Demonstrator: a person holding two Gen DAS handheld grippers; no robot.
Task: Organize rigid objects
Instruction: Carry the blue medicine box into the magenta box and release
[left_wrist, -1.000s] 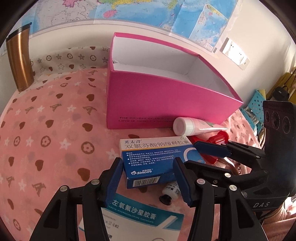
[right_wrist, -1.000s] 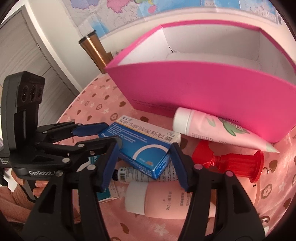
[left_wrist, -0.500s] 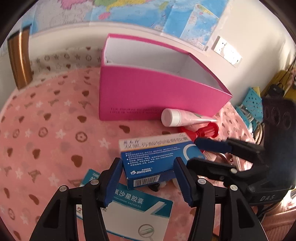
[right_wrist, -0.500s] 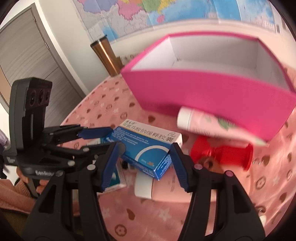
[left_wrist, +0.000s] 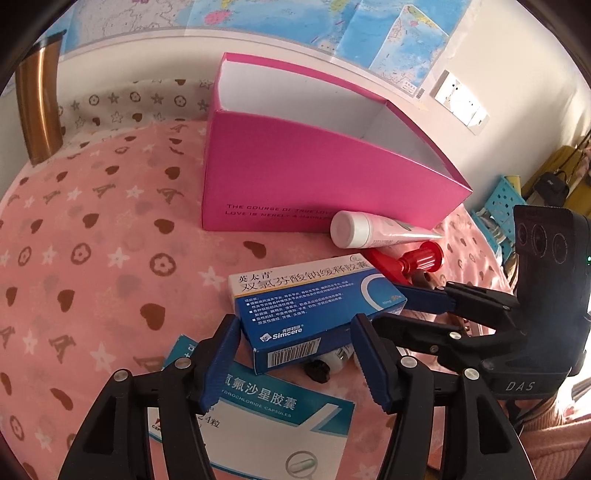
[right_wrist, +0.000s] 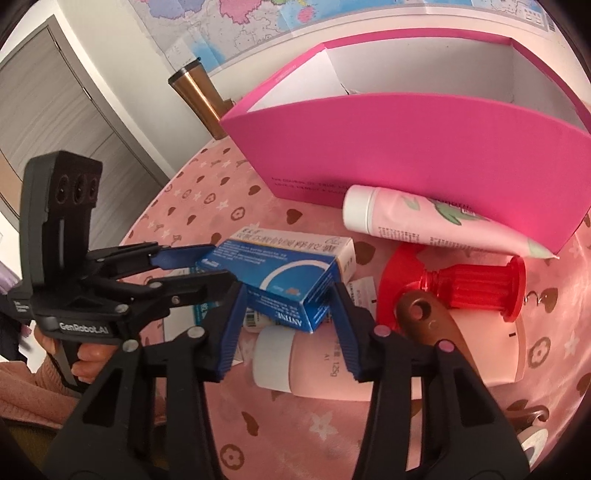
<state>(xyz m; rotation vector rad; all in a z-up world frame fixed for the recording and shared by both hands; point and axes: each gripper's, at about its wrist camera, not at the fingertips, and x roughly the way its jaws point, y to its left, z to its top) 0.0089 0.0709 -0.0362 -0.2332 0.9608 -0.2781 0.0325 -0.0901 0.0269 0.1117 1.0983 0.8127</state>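
Left wrist view: pink box (left_wrist: 317, 184) well ahead of jaws, empty. Blue medicine carton (left_wrist: 306, 314) between both grippers. Left gripper (left_wrist: 295, 354) opening, pads apart from carton. Right gripper (right_wrist: 288, 325) closing, pads on carton ends.

small bottle (left_wrist: 325, 363) half hidden under blue box (left_wrist: 306, 314)

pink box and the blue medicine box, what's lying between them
A white-capped pink tube and a red plastic piece lie between the pink box and the blue medicine box, clearest in the right wrist view.
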